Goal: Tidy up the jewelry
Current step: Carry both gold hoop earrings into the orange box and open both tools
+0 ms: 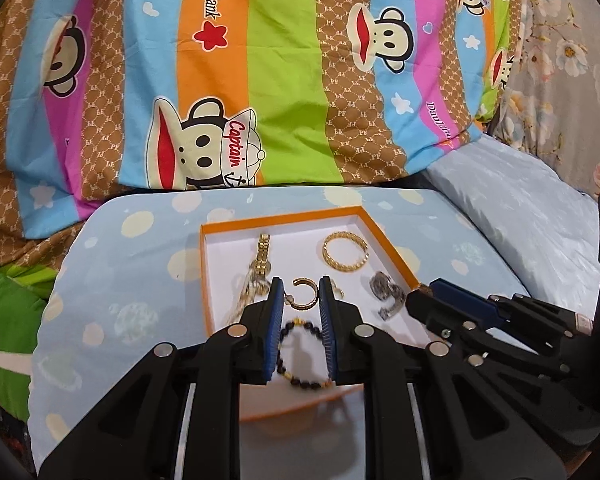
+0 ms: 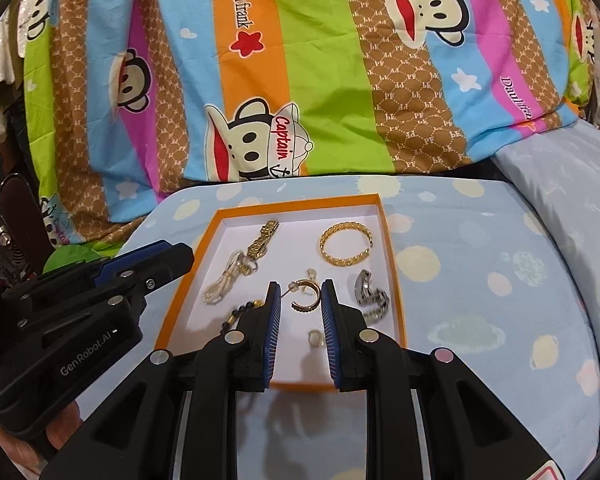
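Biggest thing I see is the striped cartoon quilt heaped across the back, its top and sides cut off by the lens. Below it lies the pale blue dotted cushion that carries the orange-rimmed box; my own fingers hide the box's near edge in both views. Inside, the gold bangle sits in the far right corner, well apart from the gold watch strap on the left, which trails into a pale tangle I can't make out. A silver piece lies on the right, blurred. The dark bead bracelet is half covered. The small gold hoop earring lies mid-box. My left gripper and right gripper both stand narrow with a slim gap, nothing pinched, hanging over the box without touching the jewelry
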Available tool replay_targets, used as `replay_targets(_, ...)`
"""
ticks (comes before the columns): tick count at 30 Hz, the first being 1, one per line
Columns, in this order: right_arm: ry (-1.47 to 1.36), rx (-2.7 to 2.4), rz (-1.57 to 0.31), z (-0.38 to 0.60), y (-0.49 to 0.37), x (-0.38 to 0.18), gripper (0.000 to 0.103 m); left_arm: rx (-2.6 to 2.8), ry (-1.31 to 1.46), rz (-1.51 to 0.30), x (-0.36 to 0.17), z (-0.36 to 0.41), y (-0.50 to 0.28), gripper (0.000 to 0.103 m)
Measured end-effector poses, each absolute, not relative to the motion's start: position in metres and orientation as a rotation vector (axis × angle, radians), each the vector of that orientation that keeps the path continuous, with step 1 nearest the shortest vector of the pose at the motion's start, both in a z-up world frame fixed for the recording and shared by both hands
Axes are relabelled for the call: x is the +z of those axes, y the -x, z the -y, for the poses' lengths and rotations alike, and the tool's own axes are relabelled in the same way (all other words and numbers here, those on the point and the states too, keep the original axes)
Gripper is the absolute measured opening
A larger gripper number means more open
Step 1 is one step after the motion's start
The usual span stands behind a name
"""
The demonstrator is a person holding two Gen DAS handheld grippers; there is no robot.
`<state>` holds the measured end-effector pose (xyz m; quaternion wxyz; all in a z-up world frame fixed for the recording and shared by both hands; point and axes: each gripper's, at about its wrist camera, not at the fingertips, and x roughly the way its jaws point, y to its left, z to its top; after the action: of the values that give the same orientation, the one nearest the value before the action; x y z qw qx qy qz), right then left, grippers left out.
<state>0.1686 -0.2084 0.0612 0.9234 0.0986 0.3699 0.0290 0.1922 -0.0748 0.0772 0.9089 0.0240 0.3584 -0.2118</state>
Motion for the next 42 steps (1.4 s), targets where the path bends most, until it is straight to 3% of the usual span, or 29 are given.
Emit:
replay_targets(12,-0.218,0.044,-0.794,0.218,-0.222,0.032,0.020,-0.408,-0.056,-0.786,0.048,0.094,-0.249,0.017)
replay_targets(36,-0.178,0.038,-0.827,0.211,-0.254,0.008,0.021,-0.394,-0.038,-0.829,0.019,0.092,-0.279,0.017)
replay_targets(42,-0.188,0.035,-0.817,0.215,-0.251,0.010,0.021,-0.376,-0.025,-0.817,0.021,0.088,-0.278,0.033)
